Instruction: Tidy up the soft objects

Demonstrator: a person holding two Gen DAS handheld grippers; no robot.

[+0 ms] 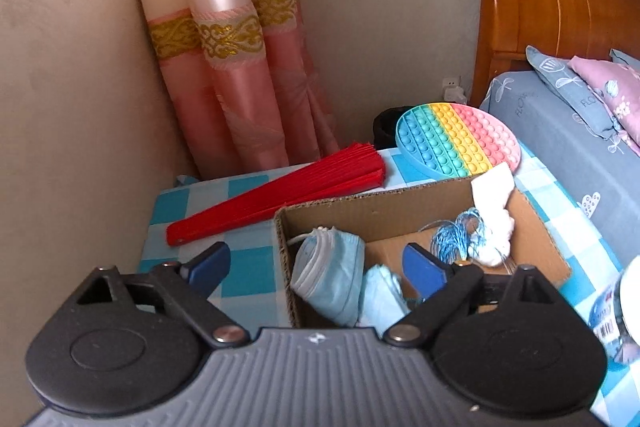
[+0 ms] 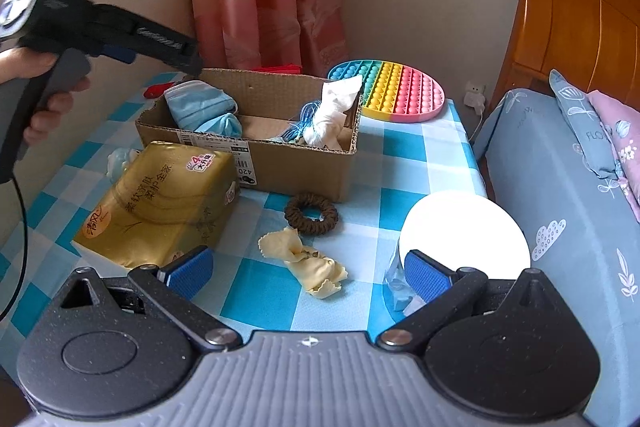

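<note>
- The left gripper (image 1: 316,269) stood wide open and empty over the blue masks (image 1: 328,275) at lower centre, inside the cardboard box (image 1: 400,203); a careless retreat might have snagged them.
- The right gripper (image 2: 310,273) gaped empty above the yellow cloth (image 2: 304,263) at lower centre; its thin folds could have slipped a shallow pinch.
- The brown scrunchie (image 2: 311,213) lay just beyond, outside the box.

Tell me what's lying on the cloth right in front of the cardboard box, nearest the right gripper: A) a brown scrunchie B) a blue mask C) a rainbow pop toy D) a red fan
A: the brown scrunchie lies on the checked cloth just in front of the box, with a yellow rag next to it.
</note>
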